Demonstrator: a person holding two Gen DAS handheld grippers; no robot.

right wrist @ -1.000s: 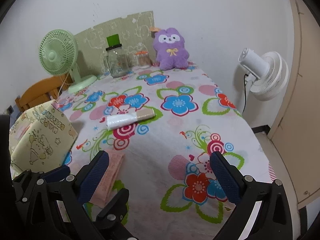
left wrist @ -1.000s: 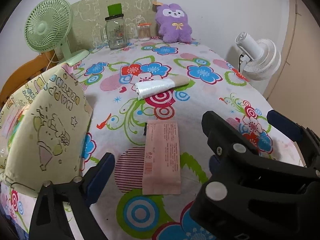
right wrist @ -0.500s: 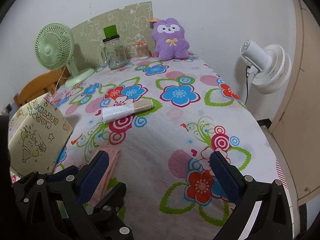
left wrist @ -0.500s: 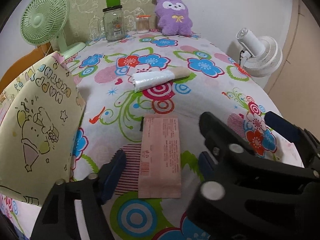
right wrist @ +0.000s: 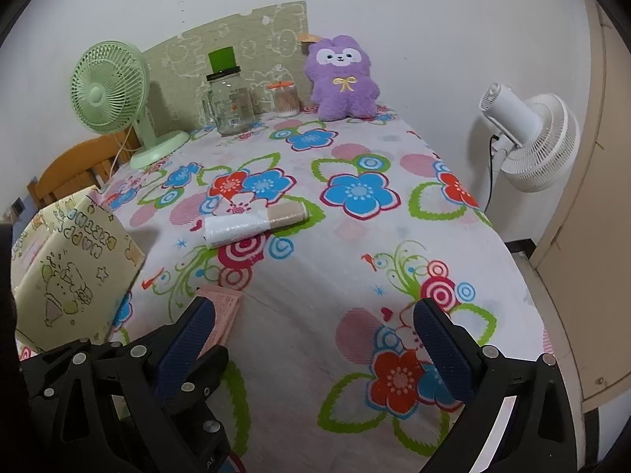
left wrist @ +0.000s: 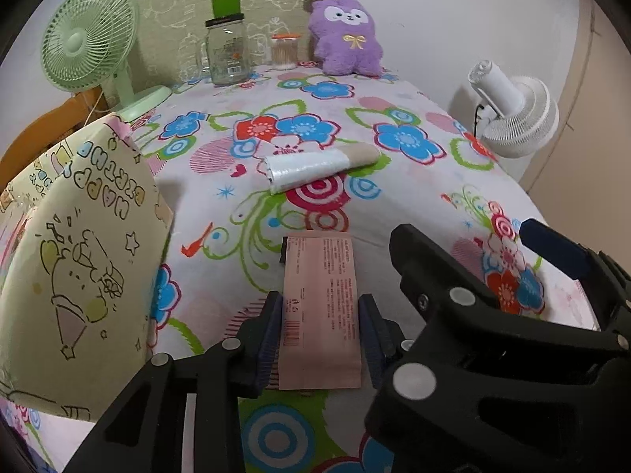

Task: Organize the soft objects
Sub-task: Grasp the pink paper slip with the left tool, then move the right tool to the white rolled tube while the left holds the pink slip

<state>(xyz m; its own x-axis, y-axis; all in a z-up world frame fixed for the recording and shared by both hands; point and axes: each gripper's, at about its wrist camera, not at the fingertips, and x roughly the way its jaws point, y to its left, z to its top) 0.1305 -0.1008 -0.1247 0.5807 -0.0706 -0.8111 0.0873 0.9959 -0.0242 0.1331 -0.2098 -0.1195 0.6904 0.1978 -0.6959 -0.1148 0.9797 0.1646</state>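
A flat pink packet (left wrist: 320, 315) lies on the flowered tablecloth (left wrist: 394, 205). My left gripper (left wrist: 321, 333) straddles its near half and its jaws are closing. The blue pads (left wrist: 272, 335) stand right at the packet's long edges, and the packet still lies flat and unbent. My right gripper (right wrist: 315, 315) hovers wide open over bare cloth just right of the packet (right wrist: 226, 307), with nothing between its fingers. A roll of white plastic bags (left wrist: 315, 167) lies mid-table. A purple plush toy (left wrist: 347, 35) sits at the far edge.
A yellow printed gift bag (left wrist: 75, 260) stands at the left, close to my left gripper. At the back are a green desk fan (left wrist: 90, 39), a glass jar (left wrist: 226, 51) and a cotton swab pot (left wrist: 284, 51). A white fan (left wrist: 516, 118) stands beyond the table's right edge.
The left jaws have narrowed from wide open to the width of the pink packet, now flanking it. The right gripper has stayed open and in place.
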